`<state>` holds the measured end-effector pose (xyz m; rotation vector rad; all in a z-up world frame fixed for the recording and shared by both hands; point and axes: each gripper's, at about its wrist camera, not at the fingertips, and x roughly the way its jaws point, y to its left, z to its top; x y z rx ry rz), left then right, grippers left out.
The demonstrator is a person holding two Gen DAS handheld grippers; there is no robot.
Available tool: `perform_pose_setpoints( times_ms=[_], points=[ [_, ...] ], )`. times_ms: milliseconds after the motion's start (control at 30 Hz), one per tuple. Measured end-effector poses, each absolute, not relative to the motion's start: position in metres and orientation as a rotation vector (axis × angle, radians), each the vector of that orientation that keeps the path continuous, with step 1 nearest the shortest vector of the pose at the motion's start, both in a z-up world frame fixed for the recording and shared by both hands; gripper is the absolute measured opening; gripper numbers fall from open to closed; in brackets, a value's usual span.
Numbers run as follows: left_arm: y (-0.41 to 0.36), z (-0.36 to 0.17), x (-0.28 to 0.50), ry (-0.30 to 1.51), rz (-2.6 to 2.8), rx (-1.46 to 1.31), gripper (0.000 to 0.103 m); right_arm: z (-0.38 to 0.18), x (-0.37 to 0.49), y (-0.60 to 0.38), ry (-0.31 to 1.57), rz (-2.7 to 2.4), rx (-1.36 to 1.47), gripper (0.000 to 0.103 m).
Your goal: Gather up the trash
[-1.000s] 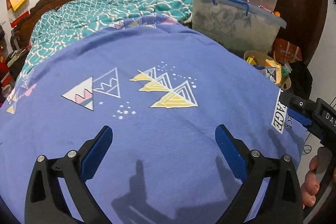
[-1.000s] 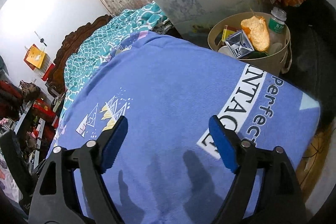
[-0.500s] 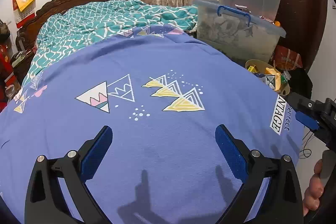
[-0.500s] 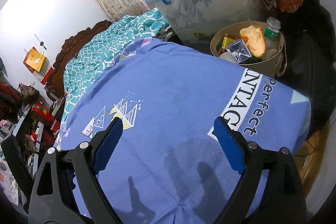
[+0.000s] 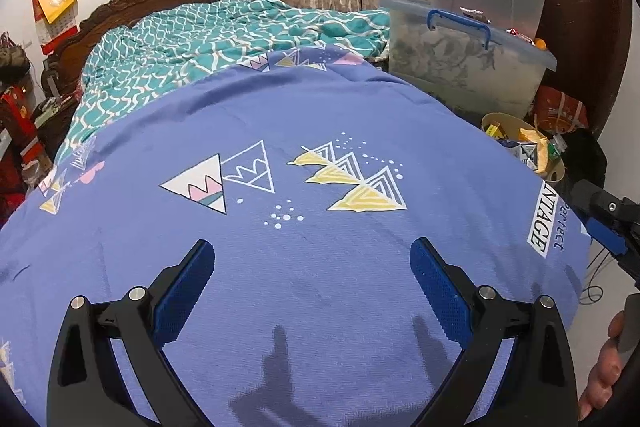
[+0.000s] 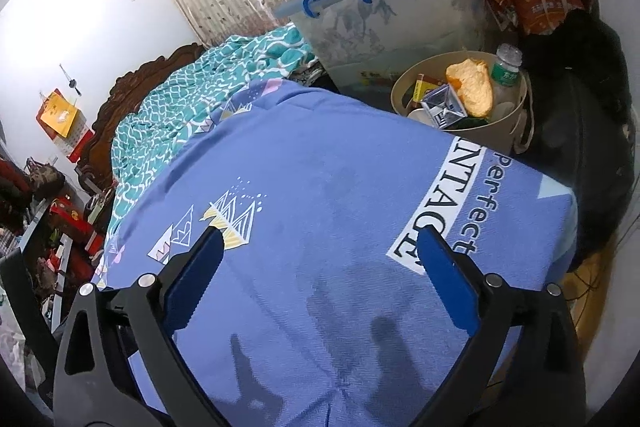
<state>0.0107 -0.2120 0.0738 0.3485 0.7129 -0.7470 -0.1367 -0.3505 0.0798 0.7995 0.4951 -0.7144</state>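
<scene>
**Letting go above the bed, bin already loaded**

Caught the right tongs [image 6: 320, 237] spread wider than a second earlier, jaws opening, nothing between the pads; pulled back a little from the beige bin [image 6: 496, 135] as well. Found the left tongs [image 5: 310, 246] released exactly as before, empty, hovering over the blue bedsheet [image 5: 320, 307]. Read this as a drop just finished: located the trash inside the bin, just past the bed's far corner, and spotted no loose litter on the sheet in either view. Judged little left to gather here, barring anything hidden outside the views.

Counted two tongs, both empty. Counted one bin. Made out inside it one plastic bottle [image 6: 506, 71] with a green label, one crumpled orange wrapper [image 6: 470, 89], one blue-and-white carton [image 6: 444, 105] and one small red-and-yellow box [image 6: 426, 85]; could not tell what lay underneath. Noted two clear storage tubs [image 6: 392, 19] stacked behind the bin, the lower with a blue handle. Glimpsed one hand [image 5: 604, 367] at the edge of the left view, gripping the right tool
</scene>
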Motion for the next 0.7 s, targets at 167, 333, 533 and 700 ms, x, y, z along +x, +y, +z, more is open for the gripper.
perform_pose_setpoints(
  times_ms=[167,333,533,700],
  points=[
    [-0.211,0.081,0.006,0.671,-0.734,0.361,0.094,0.080,-0.145,-0.350,0.492,-0.739,0.804,0.099],
    [-0.213,0.088,-0.001,0.629,-0.718,0.373,0.094,0.082,-0.153,-0.352,0.479,-0.767,0.814,0.099],
    [-0.211,0.097,-0.006,0.588,-0.689,0.373,0.094,0.088,-0.157,-0.351,0.454,-0.784,0.803,0.099],
    [-0.208,0.103,-0.010,0.551,-0.658,0.376,0.094,0.085,-0.157,-0.350,0.450,-0.795,0.814,0.099]
  ],
)
